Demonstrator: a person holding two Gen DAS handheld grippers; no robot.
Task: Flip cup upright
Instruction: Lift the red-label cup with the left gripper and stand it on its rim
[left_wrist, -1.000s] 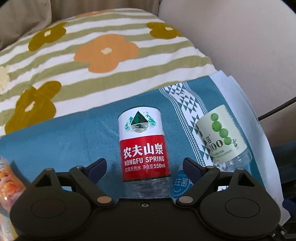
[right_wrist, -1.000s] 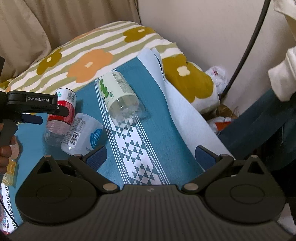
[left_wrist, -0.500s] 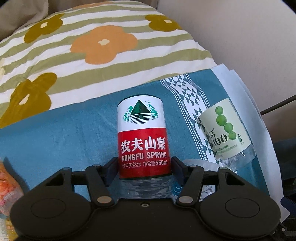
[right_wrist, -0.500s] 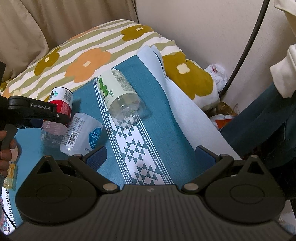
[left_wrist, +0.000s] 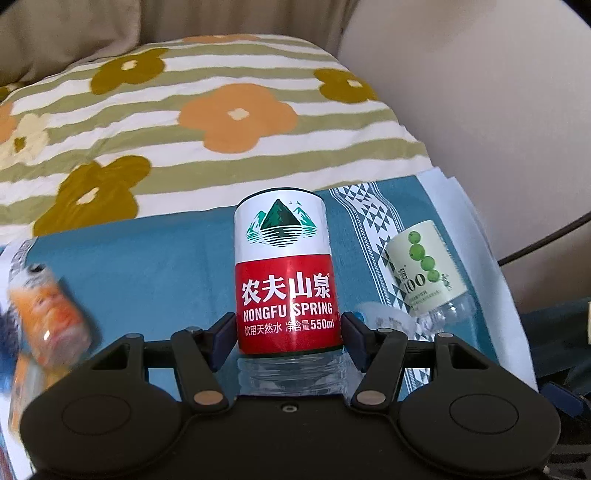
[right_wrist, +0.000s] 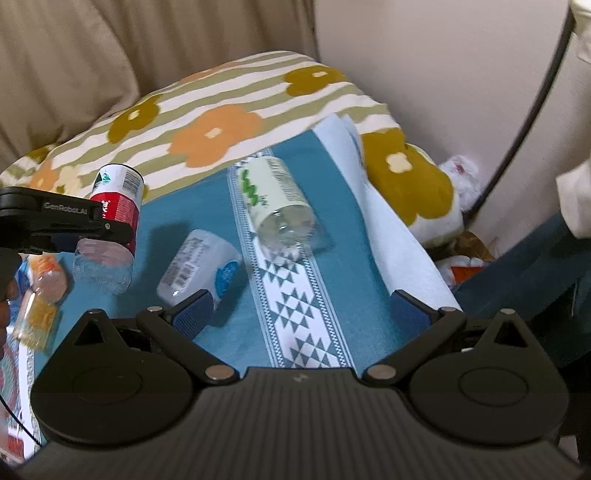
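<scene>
My left gripper (left_wrist: 288, 332) is shut on a clear cup with a red and white Nongfu Spring label (left_wrist: 286, 273). In the right wrist view that cup (right_wrist: 110, 221) is lifted off the teal cloth (right_wrist: 332, 206) and tilted, its open end toward the cloth, held by the left gripper (right_wrist: 66, 225). A cup with a pale green label (right_wrist: 275, 199) and a cup with a white and blue label (right_wrist: 199, 266) lie on their sides on the cloth. My right gripper (right_wrist: 303, 314) is open and empty, above the near part of the cloth.
An orange-labelled cup (left_wrist: 51, 314) lies at the left, blurred. A striped flower-print cover (left_wrist: 221, 110) lies behind the cloth. A wall (right_wrist: 443, 74) and a dark cable (right_wrist: 524, 122) stand at the right, with clutter on the floor (right_wrist: 461, 181).
The left gripper closed on the red-labelled cup and lifted it off the cloth, tilting it. The right gripper moved slightly and stayed open.
</scene>
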